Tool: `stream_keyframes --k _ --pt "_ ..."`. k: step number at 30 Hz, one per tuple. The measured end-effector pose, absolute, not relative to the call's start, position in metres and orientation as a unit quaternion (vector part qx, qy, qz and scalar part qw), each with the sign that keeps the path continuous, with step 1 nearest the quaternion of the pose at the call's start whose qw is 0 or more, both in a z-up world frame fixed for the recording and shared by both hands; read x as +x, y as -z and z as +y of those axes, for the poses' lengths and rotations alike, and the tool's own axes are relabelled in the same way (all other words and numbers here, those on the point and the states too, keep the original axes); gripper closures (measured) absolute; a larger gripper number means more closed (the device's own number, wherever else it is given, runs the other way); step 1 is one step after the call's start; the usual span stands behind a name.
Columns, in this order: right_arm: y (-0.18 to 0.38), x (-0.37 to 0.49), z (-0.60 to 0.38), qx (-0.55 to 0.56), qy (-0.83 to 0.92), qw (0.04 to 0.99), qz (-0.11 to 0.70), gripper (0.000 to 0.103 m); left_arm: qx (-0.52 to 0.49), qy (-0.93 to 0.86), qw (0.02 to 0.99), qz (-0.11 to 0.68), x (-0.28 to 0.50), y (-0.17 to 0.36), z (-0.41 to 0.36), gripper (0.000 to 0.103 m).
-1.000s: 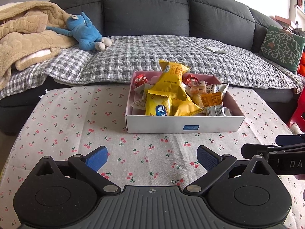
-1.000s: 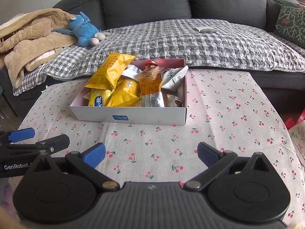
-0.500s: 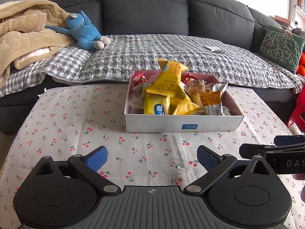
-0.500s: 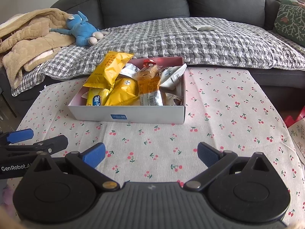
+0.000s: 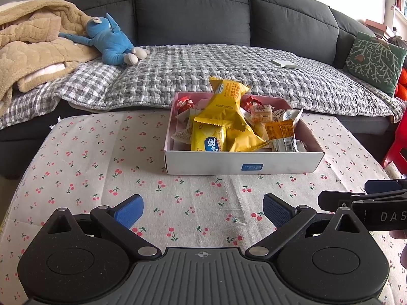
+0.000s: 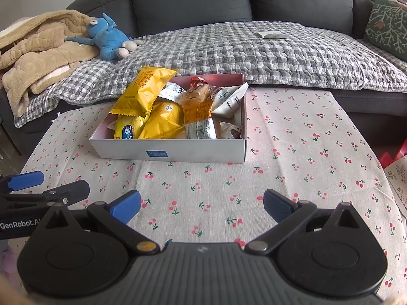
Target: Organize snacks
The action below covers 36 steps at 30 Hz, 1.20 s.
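Observation:
A white box (image 5: 244, 163) (image 6: 173, 151) with a pink inside sits on the cherry-print tablecloth (image 5: 101, 167). It is heaped with snacks: a big yellow packet (image 5: 226, 106) (image 6: 145, 91) on top, smaller yellow packets (image 5: 208, 139), an orange-and-white wrapper (image 5: 281, 133) (image 6: 199, 117), white wrappers (image 6: 229, 96) and red candies (image 5: 182, 103). My left gripper (image 5: 202, 209) hovers open over the cloth, short of the box, holding nothing. Beside it, my right gripper (image 6: 202, 207) is open too and just as bare.
Behind the table runs a dark grey sofa (image 5: 193, 15) with a checked quilt (image 5: 203, 76), a beige blanket (image 5: 30, 50), a blue plush toy (image 5: 106, 43) and a green cushion (image 5: 374, 63). Something red (image 5: 396, 150) stands at the table's right edge.
Both grippers have drifted slightly; the box sits marginally lower in the left view and a touch left in the right view. Both jaws stay open.

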State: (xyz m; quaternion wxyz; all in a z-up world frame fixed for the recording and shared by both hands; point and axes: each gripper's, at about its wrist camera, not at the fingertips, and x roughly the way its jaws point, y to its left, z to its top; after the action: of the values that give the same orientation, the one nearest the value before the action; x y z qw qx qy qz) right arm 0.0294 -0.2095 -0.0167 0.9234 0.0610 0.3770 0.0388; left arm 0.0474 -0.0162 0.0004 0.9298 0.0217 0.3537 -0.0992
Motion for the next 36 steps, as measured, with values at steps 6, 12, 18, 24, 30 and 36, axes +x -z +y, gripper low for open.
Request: stream_keyframes --k 6,12,18,24,30,36 --pt "0.0166 0.0294 -0.2094 0.061 -0.038 0.923 0.377 0.0 0.022 0.099 0.93 0.354 0.0473 -0.0005 -0.0162 0.002" --pt "0.0164 0.0298 -0.2091 0.061 -0.039 0.923 0.378 0.0 0.022 0.1 0.929 0.354 0.0473 -0.0006 -0.0165 0.002" --pt "0.0177 0.0294 -0.2098 0.06 -0.038 0.923 0.379 0.0 0.023 0.1 0.929 0.354 0.0474 -0.0007 -0.017 0.002" --pt "0.0177 0.0296 -0.2099 0.06 -0.038 0.923 0.379 0.0 0.023 0.1 0.929 0.355 0.0473 -0.0006 -0.017 0.002" --pt "0.0172 0.0299 -0.2096 0.06 -0.038 0.923 0.379 0.0 0.024 0.098 0.929 0.356 0.048 -0.0001 -0.0166 0.002" --pt "0.021 0.03 -0.2101 0.059 -0.036 0.922 0.381 0.0 0.013 0.086 0.923 0.375 0.0533 0.0063 -0.0126 0.002"
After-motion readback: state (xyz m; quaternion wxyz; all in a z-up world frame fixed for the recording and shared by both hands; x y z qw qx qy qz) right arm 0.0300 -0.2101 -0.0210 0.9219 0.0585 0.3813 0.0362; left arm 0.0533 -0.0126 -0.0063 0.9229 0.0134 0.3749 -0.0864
